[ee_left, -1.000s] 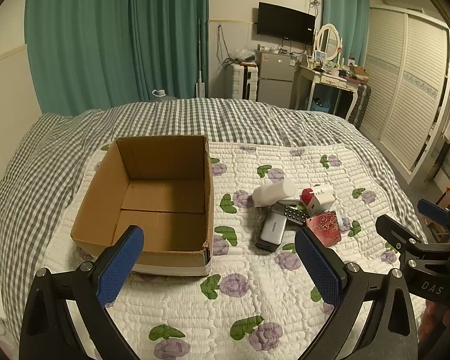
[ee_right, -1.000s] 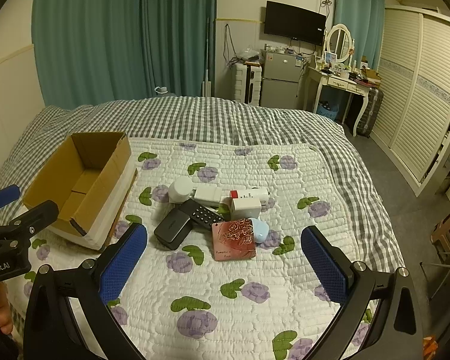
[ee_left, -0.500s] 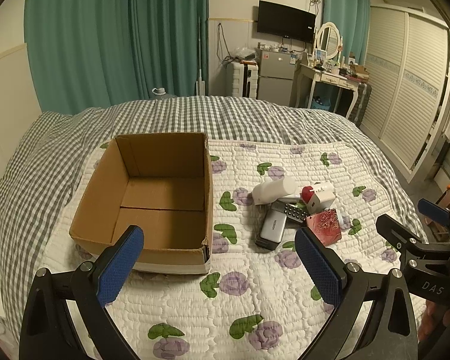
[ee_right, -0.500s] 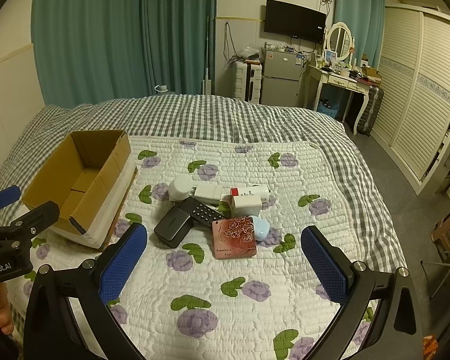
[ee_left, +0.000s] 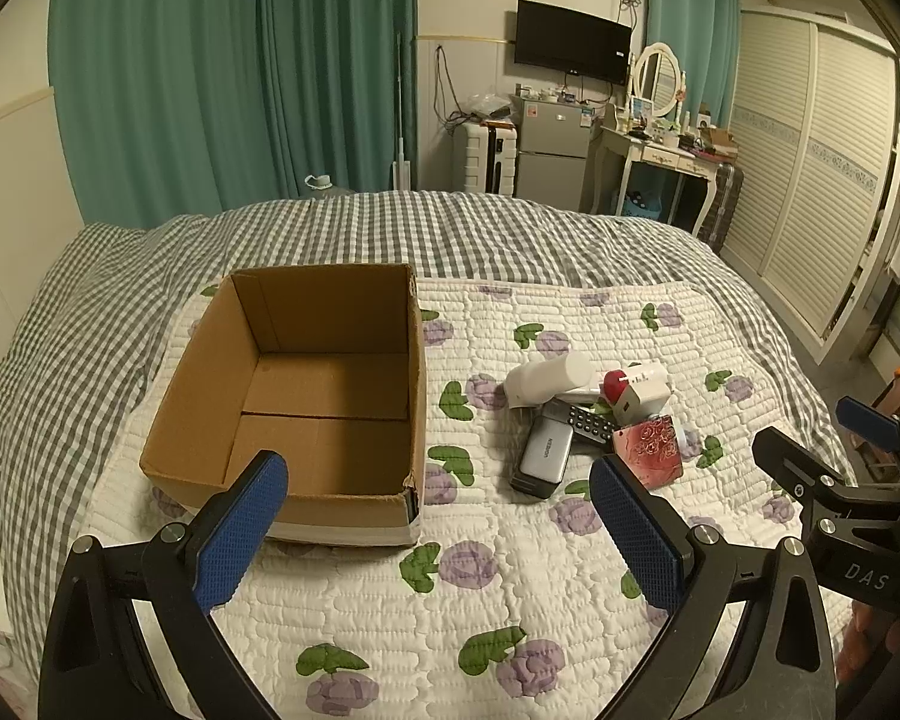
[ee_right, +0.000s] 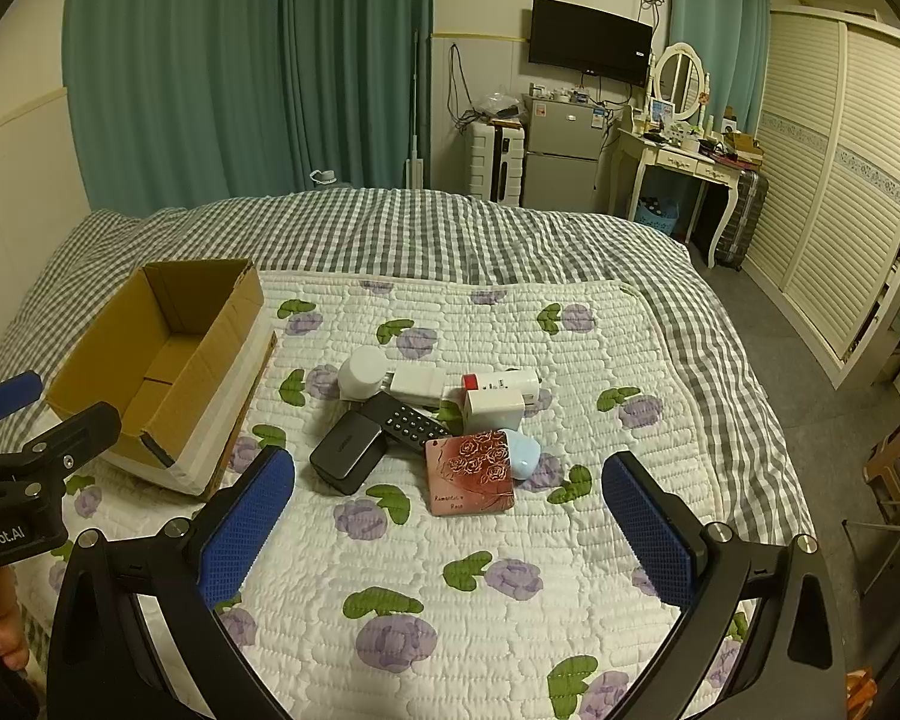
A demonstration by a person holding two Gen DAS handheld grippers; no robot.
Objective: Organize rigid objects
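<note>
An open cardboard box (ee_left: 222,414) (ee_right: 108,354) sits empty on the quilted bed. To its right lies a heap: a white bottle (ee_left: 546,381) (ee_right: 360,375), a grey power bank (ee_left: 543,450) (ee_right: 348,450), a black remote (ee_right: 405,420), a white charger (ee_right: 493,411), a red-capped tube (ee_right: 501,381), a red rose-patterned card (ee_left: 648,450) (ee_right: 468,471) and a pale blue piece (ee_right: 522,450). My left gripper (ee_left: 438,522) hovers open near the box's front corner. My right gripper (ee_right: 450,516) hangs open just short of the heap. Both hold nothing.
A grey checked blanket (ee_right: 450,234) covers the bed's far part. Beyond stand teal curtains (ee_left: 222,78), a small fridge (ee_right: 561,156), a dressing table (ee_right: 684,162) and a louvred wardrobe (ee_right: 840,168). The bed's right edge (ee_right: 786,450) drops to the floor.
Both views have crept slightly forward and down toward the bed. The box and the heap lie as before, and both grippers stay open.
</note>
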